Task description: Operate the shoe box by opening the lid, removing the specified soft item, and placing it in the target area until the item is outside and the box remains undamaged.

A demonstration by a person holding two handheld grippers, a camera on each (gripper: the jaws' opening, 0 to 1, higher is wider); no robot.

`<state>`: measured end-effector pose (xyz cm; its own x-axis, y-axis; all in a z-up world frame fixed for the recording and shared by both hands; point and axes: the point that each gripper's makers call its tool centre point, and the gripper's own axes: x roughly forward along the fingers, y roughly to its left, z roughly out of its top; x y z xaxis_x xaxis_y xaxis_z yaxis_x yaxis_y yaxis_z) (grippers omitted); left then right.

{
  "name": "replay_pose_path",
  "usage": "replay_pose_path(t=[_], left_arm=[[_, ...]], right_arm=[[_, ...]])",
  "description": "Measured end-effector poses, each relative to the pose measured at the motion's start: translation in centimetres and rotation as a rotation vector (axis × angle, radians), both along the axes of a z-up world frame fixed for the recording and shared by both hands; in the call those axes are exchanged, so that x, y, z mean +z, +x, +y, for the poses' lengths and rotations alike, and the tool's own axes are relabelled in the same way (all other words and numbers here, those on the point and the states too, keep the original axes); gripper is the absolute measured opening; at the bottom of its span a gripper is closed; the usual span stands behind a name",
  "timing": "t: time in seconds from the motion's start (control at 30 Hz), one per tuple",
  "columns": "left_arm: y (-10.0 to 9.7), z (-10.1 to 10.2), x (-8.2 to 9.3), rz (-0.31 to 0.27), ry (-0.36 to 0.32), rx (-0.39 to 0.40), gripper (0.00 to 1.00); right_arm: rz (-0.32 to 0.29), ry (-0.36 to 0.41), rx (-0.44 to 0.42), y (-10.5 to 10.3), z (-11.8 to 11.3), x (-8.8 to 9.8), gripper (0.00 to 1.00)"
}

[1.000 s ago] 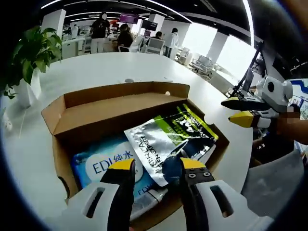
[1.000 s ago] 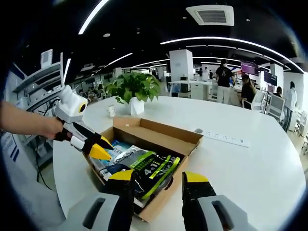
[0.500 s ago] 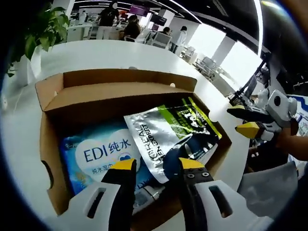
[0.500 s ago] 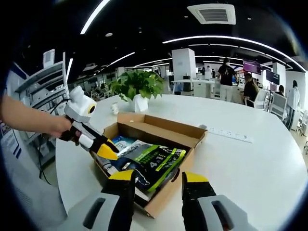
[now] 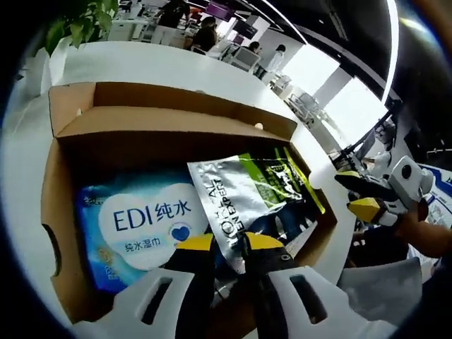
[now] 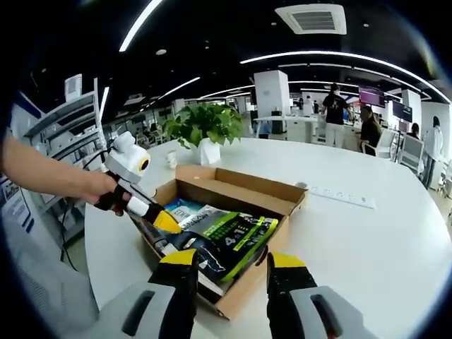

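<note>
Open cardboard shoe box (image 5: pixel 67 134) on white round table (image 5: pixel 162 67), lid folded back toward top of frame. Inside: silver-and-green foil pouch (image 5: pixel 244 191) right of centre, overlapping blue wet-wipes pack (image 5: pixel 138 219) at lower left. Left gripper (image 5: pixel 228 244) at bottom centre, jaws nearly together, seemingly pinching lower edge of pouch. Right gripper (image 5: pixel 366 194) at right edge, past box's corner. In right gripper view, same box (image 6: pixel 244 187) at centre, pouch (image 6: pixel 229 240) on top, right gripper (image 6: pixel 229 265) at bottom, jaws wide apart, holding nothing. Left gripper (image 6: pixel 166 222) dipping into box's left side. Potted plant (image 6: pixel 198 127) behind
</note>
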<state>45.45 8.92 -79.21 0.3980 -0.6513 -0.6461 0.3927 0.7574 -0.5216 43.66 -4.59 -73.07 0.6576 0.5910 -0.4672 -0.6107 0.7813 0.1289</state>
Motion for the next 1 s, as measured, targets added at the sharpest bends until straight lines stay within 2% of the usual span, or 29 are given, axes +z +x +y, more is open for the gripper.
replay_pose_path(t=[0.07,0.23,0.47,1.0], left_arm=[[0.1,0.0,0.1,-0.007,-0.003,0.004,0.04],[0.1,-0.1,0.3,-0.014,-0.016,0.006,0.00],[0.2,0.3,0.7,-0.037,-0.009,0.011,0.00],[0.2,3.4,1.2,-0.057,0.024,0.062,0.00]], right_arm=[[0.002,-0.001,0.004,-0.1,0.2,0.0,0.35],[0.010,-0.003,0.012,-0.2,0.5,-0.3,0.35],[0.010,-0.003,0.022,-0.3,1.3,-0.3,0.35],[0.053,-0.022,0.043,0.8,3.8,-1.7,0.33]])
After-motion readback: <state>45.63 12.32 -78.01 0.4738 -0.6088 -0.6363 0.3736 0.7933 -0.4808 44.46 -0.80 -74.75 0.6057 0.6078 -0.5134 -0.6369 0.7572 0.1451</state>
